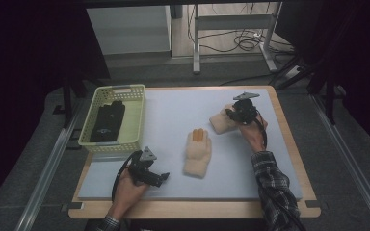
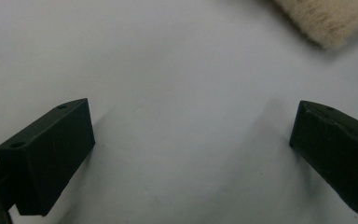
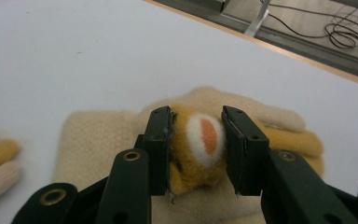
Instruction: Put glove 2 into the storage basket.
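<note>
Two fluffy cream gloves with orange fingers lie on the pale mat [image 1: 173, 108]. One glove [image 1: 198, 153] lies flat in the middle, fingers pointing away. The other glove [image 1: 220, 120] lies at the back right, and my right gripper [image 1: 233, 114] is shut on it. In the right gripper view the pads [image 3: 161, 140] pinch a bunched orange part of that glove [image 3: 98, 140] that bears a white and orange patch. My left gripper [image 1: 164, 178] rests near the front edge, open, with bare mat between its jaws [image 2: 191, 154]. A corner of the middle glove's cuff [image 2: 326, 18] lies just beyond it.
A yellow-green basket [image 1: 136, 115] stands at the table's back left with a dark folded item [image 1: 108, 122] inside. The mat covers most of the wooden table [image 1: 289, 139]. Metal desk legs and cables stand on the floor behind.
</note>
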The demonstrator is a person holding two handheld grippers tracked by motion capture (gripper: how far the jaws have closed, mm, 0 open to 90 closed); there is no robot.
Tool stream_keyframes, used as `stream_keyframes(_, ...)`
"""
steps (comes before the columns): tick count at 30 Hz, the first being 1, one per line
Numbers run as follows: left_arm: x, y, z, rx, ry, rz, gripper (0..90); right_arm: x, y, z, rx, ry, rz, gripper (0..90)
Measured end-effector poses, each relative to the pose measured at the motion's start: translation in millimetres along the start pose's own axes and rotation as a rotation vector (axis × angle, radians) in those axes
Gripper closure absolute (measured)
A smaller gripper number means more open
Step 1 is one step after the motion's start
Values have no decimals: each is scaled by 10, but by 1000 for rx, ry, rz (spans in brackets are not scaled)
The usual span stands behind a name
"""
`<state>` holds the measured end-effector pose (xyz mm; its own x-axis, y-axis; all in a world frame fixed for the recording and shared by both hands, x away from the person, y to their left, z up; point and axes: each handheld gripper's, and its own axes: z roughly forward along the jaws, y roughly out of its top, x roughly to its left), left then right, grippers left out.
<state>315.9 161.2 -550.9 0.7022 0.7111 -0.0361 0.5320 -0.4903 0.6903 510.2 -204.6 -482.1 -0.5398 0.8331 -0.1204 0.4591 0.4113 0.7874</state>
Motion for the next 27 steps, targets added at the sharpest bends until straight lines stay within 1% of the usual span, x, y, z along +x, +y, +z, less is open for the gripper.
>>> stream_keyframes(6, 0, 0, 0, 0, 0, 0, 0, 33, 4, -288, -36, 63, -19, 631)
stream_keyframes(11, 0, 0, 0, 0, 0, 0, 0, 131, 14, -513, -59, 120, -56, 631)
stream_keyframes(14, -1, 0, 0, 0, 0, -1, 0, 225, 25, -642, -72, 159, -78, 631)
stream_keyframes(18, -1, 0, 0, 0, 1, -1, 0, 372, 40, -795, -87, 224, -104, 631)
stream_keyframes(21, 2, 1, 0, 0, 2, 3, 0, 509, 53, -894, -95, 280, -133, 631)
stream_keyframes(24, 2, 1, 0, 1, 2, 4, 0, 646, 62, -948, -99, 326, -164, 631)
stream_keyframes(25, 2, 1, 0, 1, 2, 4, 0, 712, 64, -956, -99, 352, -179, 631)
stream_keyframes(27, 2, 1, 0, 0, 1, 3, 0, 811, 66, -950, -94, 382, -202, 630)
